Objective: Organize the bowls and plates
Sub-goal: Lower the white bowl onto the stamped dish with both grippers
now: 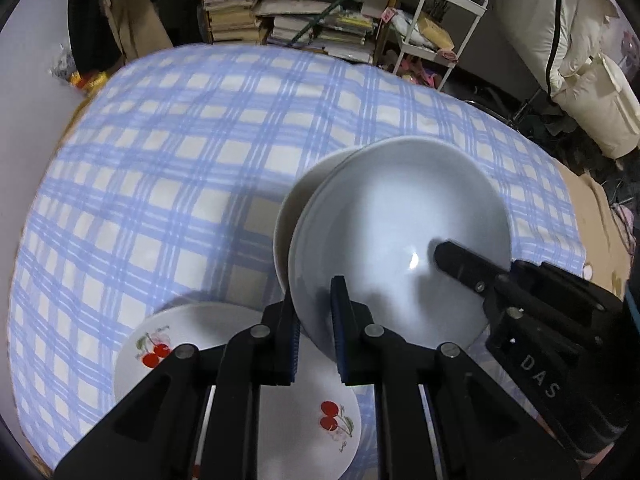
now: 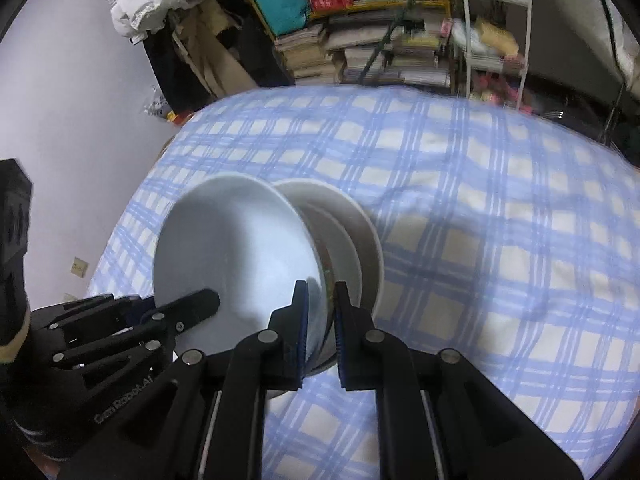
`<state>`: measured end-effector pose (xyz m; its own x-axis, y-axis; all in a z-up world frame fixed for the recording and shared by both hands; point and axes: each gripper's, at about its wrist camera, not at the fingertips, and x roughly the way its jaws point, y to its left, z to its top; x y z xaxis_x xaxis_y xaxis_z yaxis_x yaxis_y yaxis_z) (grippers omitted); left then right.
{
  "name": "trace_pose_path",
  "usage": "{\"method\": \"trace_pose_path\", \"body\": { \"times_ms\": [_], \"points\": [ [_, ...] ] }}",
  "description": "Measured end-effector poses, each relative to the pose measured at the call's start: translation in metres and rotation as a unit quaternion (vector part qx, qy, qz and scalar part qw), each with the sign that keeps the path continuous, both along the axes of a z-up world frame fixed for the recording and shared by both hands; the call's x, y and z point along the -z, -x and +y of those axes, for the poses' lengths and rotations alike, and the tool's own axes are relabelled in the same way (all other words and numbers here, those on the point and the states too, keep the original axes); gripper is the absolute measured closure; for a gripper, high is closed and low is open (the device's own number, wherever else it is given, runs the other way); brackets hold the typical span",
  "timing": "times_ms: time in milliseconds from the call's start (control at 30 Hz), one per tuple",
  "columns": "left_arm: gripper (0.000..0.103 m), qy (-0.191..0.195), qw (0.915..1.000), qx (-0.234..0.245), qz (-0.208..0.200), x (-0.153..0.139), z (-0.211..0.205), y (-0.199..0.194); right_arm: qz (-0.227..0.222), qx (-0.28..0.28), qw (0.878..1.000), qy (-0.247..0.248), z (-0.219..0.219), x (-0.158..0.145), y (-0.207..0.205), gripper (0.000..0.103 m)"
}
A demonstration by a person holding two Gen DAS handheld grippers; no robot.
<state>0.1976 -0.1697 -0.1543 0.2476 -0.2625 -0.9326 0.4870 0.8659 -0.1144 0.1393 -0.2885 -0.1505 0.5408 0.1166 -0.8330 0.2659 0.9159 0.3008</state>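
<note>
Gripping a white bowl [image 1: 396,240] by its rim from both sides, the two grippers are seen holding it tilted above the blue checked tablecloth [image 1: 168,168]. The left gripper [image 1: 316,320] is clenched on the rim at about 7 o'clock of the bowl in the left wrist view, one pad inside and one outside the wall. The right gripper [image 2: 320,312] is clenched on the rim at about 5 o'clock of the bowl [image 2: 236,256] in the right wrist view, and its finger is seen inside the bowl at 4 o'clock in the left wrist view.

A second bowl [image 2: 360,240], cream-white, lies directly behind the held one, at 12 to 1 o'clock from the right jaws; the two appear nested or nearly so, though whether they touch cannot be told. The open mouth of the held bowl faces back toward the cameras, so its axis runs roughly along the fingers. The right gripper is judged nearer to the rear bowl.

Below the left gripper, at 6 to 7 o'clock, a cherry-patterned plate [image 1: 160,344] rests on the cloth.

Counted: two bowls, one plate clearly seen; a stack beneath it cannot be told. A white trolley [image 1: 440,32] and stacked books [image 1: 280,12] stand beyond the table.
</note>
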Motion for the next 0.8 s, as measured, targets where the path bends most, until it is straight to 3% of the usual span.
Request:
{"method": "trace_pose_path", "body": {
  "times_ms": [100, 467, 600, 800],
  "points": [
    [0.088, 0.004, 1.0000, -0.003, 0.004, 0.003, 0.004, -0.003, 0.001, -0.016, 0.999, 0.051, 0.013, -0.003, -0.001, 0.090],
    [0.090, 0.001, 1.0000, -0.007, -0.002, 0.007, 0.011, -0.004, 0.002, -0.022, 0.997, 0.069, 0.016, 0.003, -0.007, 0.089],
    [0.090, 0.012, 0.9996, -0.016, 0.019, 0.005, 0.011, -0.005, 0.004, -0.028, 0.994, 0.102, 0.022, -0.001, -0.009, 0.087],
    [0.090, -0.011, 0.9995, -0.022, -0.018, -0.006, 0.010, -0.007, -0.025, -0.020, 0.995, 0.096, 0.013, -0.015, -0.005, 0.080]
  ]
}}
